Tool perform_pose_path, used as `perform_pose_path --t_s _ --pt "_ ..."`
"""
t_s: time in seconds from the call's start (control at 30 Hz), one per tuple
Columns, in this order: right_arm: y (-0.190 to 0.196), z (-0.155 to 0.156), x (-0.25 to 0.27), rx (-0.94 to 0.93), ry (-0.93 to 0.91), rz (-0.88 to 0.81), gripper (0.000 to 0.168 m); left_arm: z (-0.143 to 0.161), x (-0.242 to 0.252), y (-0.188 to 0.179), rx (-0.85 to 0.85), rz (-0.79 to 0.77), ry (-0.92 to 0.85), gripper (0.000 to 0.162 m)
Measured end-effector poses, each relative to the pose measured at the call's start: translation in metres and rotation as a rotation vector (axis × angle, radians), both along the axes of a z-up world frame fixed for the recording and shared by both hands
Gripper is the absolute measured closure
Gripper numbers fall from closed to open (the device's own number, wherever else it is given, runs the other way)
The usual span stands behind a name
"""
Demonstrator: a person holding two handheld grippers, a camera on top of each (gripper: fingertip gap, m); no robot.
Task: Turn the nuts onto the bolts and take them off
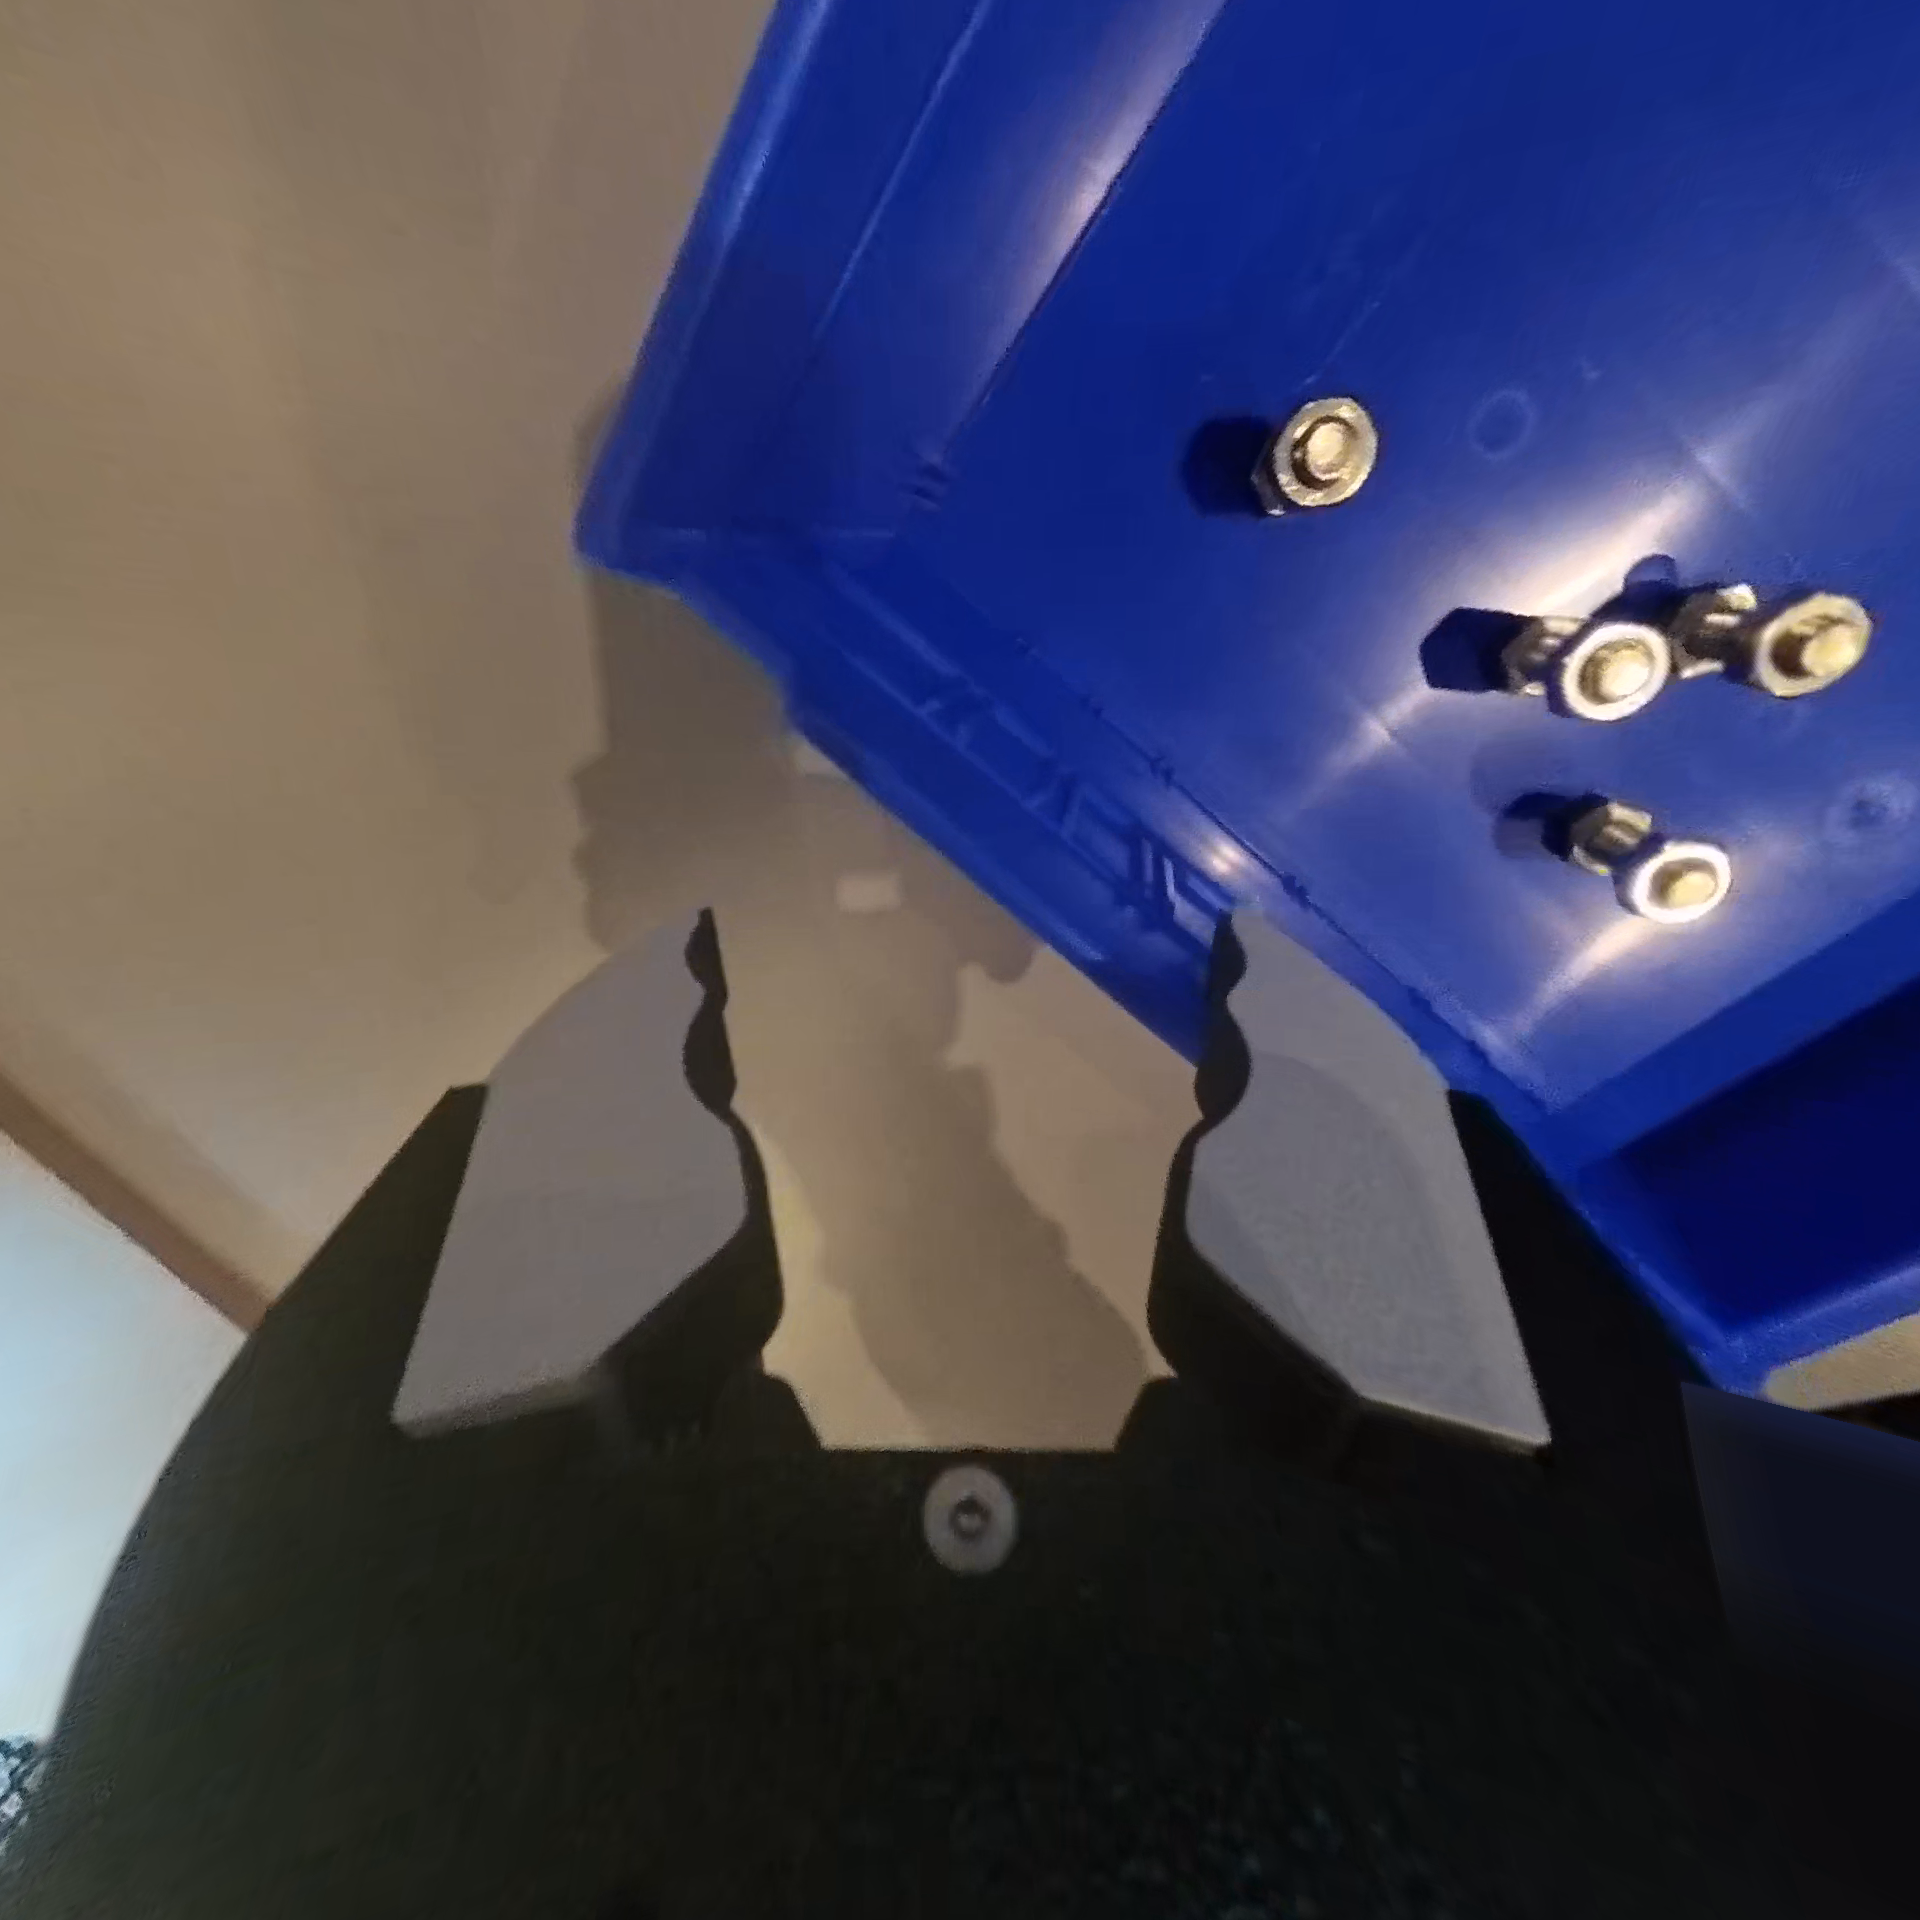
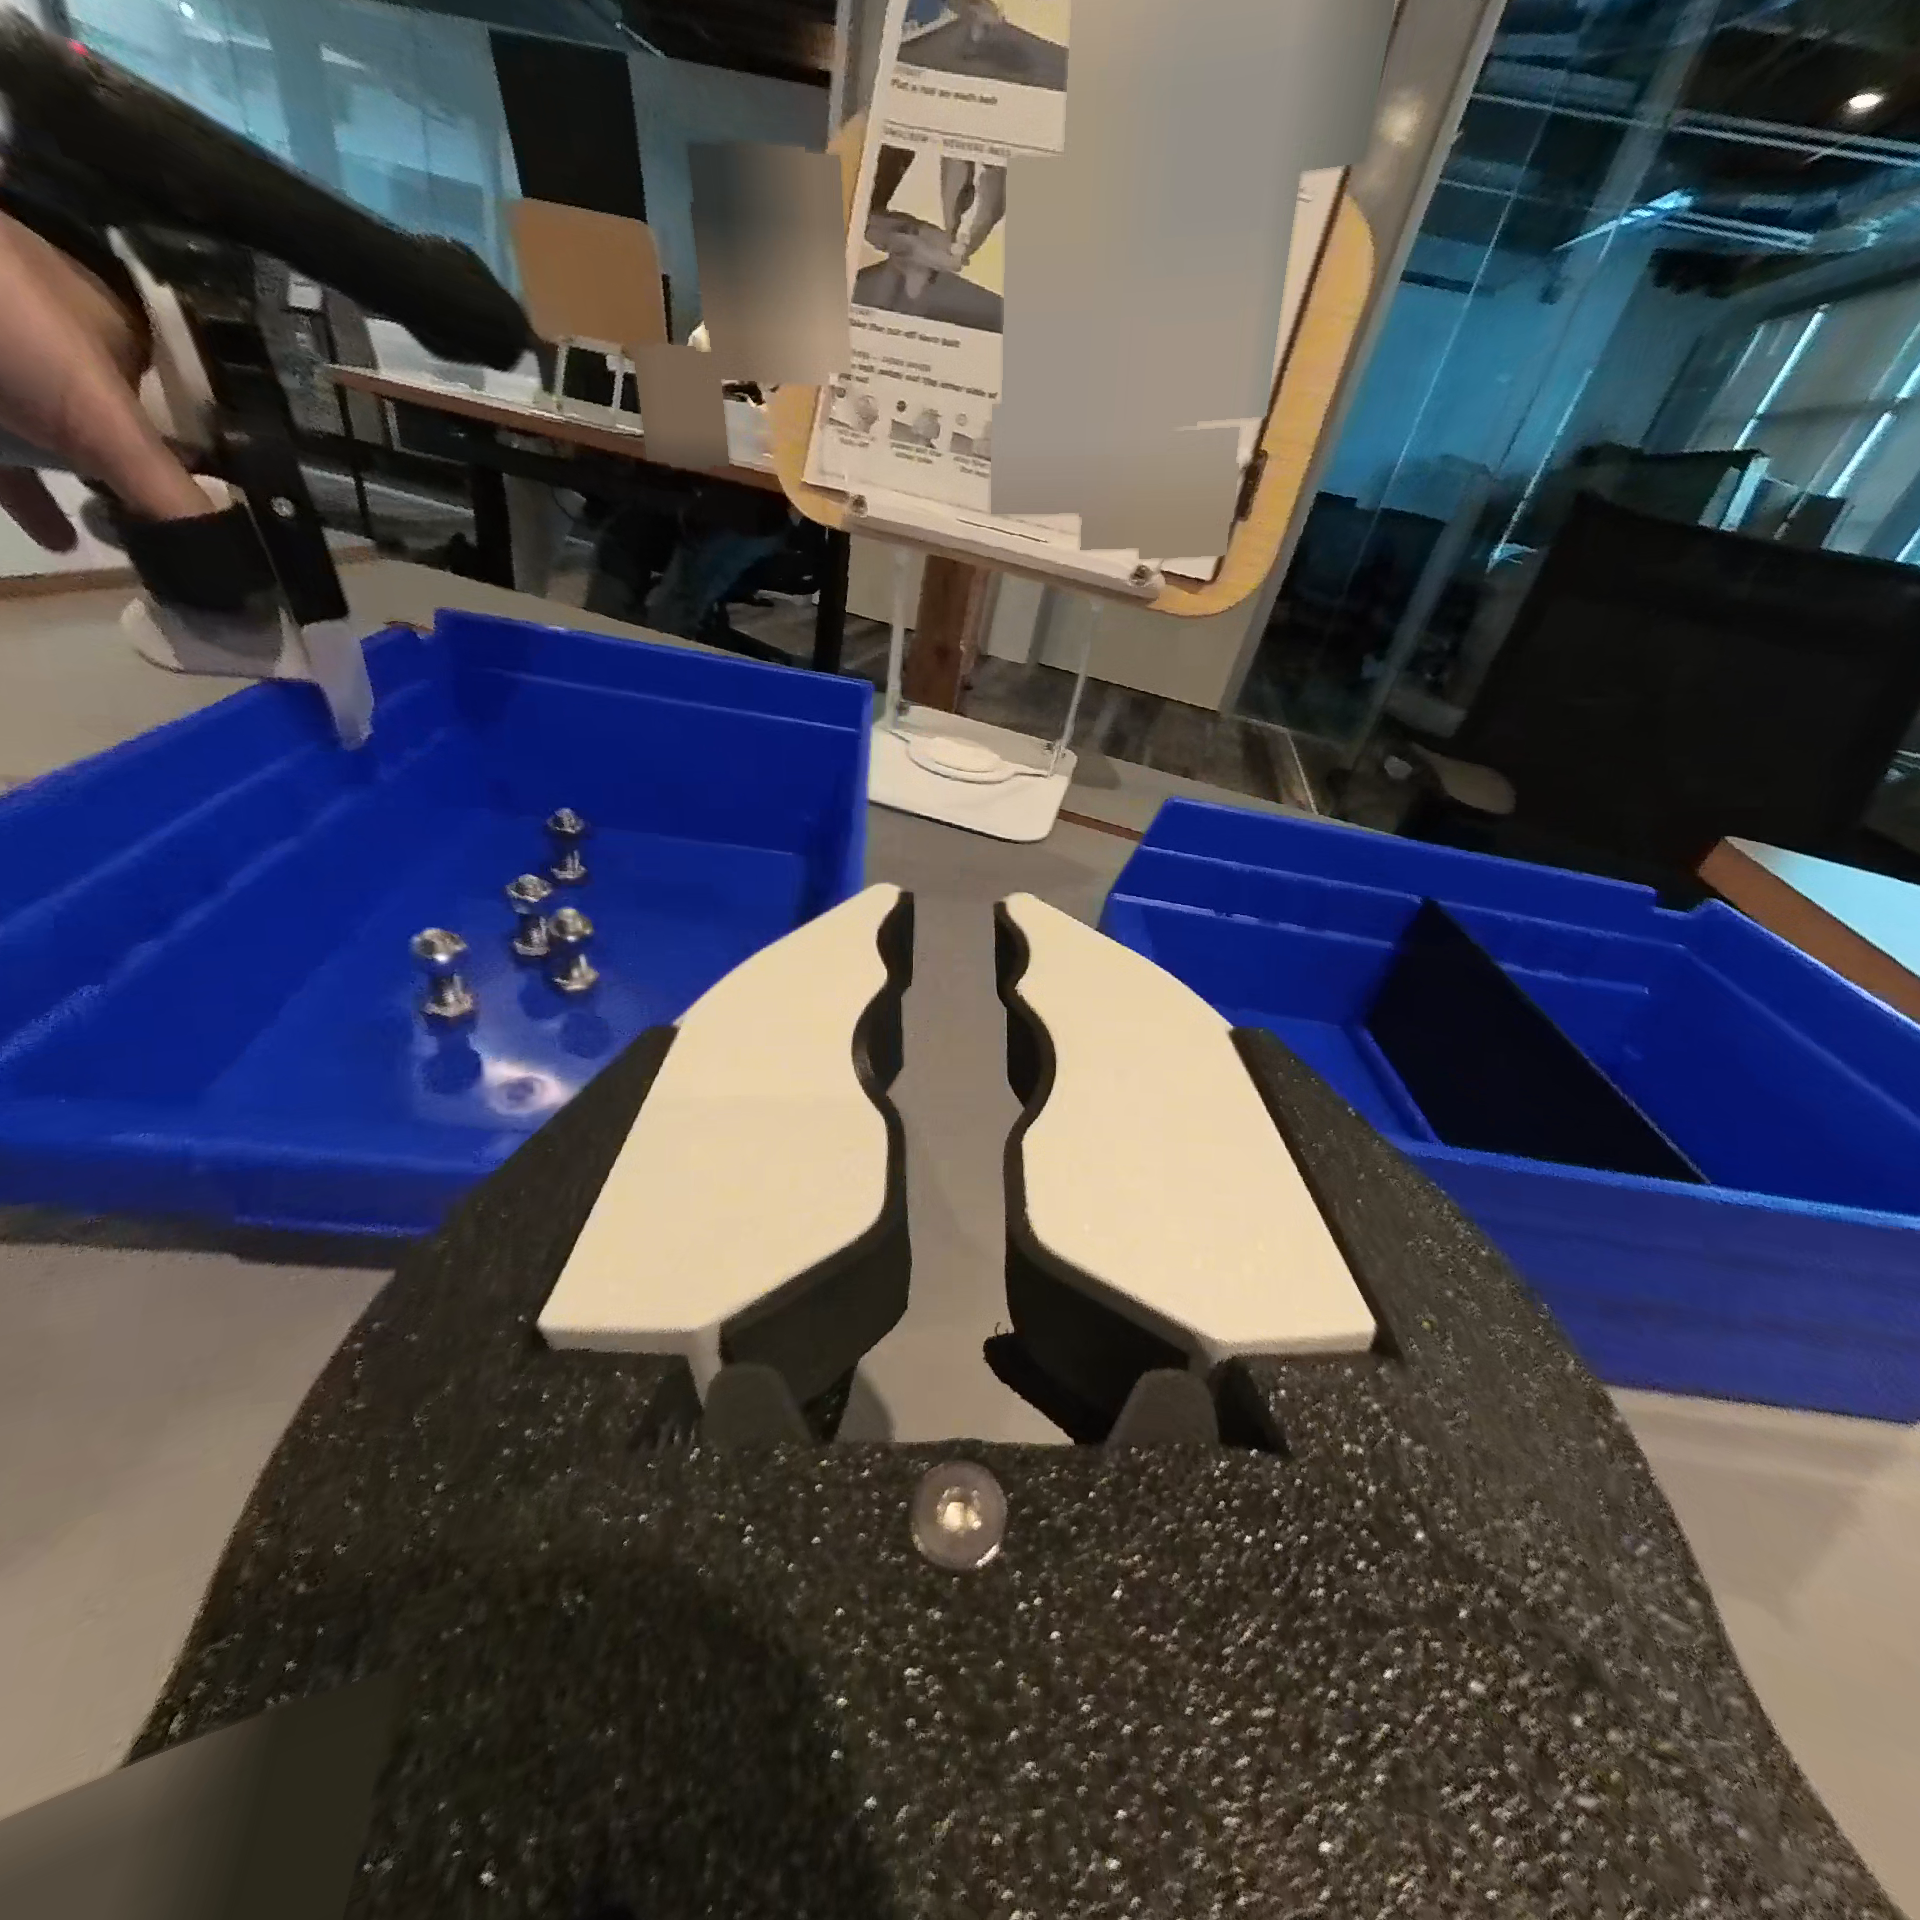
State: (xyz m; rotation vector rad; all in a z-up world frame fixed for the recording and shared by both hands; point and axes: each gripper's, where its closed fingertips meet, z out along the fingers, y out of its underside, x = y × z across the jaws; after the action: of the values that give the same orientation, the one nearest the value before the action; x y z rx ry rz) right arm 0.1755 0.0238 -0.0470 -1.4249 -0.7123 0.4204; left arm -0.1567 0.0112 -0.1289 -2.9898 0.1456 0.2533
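Several steel bolts with nuts on them [image 2: 528, 914] stand upright in the left blue bin [image 2: 260, 1164]. They also show in the left wrist view [image 1: 1610, 665], inside the same bin [image 1: 1039, 675]. My left gripper [image 1: 964, 930] is open and empty. It hangs over the table at the bin's corner, with its right fingertip [image 1: 1224, 966] at the rim. In the right wrist view the left gripper [image 2: 272, 681] is at the bin's far left rim. My right gripper [image 2: 951, 906] is empty, its jaws a narrow gap apart, over the table between the two bins.
A second blue bin [image 2: 1558, 1247] with a black divider [image 2: 1507, 1060] sits on the right and holds nothing. A stand with instruction sheets [image 2: 966, 769] is behind the bins. The table's edge [image 1: 104, 1184] shows at the lower left. The grippers' ends are close to 35 cm from one another.
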Motion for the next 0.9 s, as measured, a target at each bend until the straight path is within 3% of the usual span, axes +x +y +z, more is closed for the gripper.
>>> perform_pose_path --t_s 0.4,0.7,0.8,0.9 --pt "0.000 -0.007 -0.050 -0.007 -0.058 0.085 0.154 0.000 -0.134 -0.038 0.130 0.167 -0.047 0.066" --pt "0.032 -0.003 -0.045 -0.003 -0.137 -0.009 0.150 0.005 -0.221 -0.050 0.207 0.239 -0.026 0.064" --pt "0.048 0.005 -0.013 -0.012 -0.121 -0.105 0.149 0.029 -0.238 -0.036 0.389 0.225 0.066 0.085" --pt "0.064 0.012 0.027 -0.019 -0.076 -0.225 0.149 0.082 -0.213 -0.015 0.629 0.138 0.139 0.086"
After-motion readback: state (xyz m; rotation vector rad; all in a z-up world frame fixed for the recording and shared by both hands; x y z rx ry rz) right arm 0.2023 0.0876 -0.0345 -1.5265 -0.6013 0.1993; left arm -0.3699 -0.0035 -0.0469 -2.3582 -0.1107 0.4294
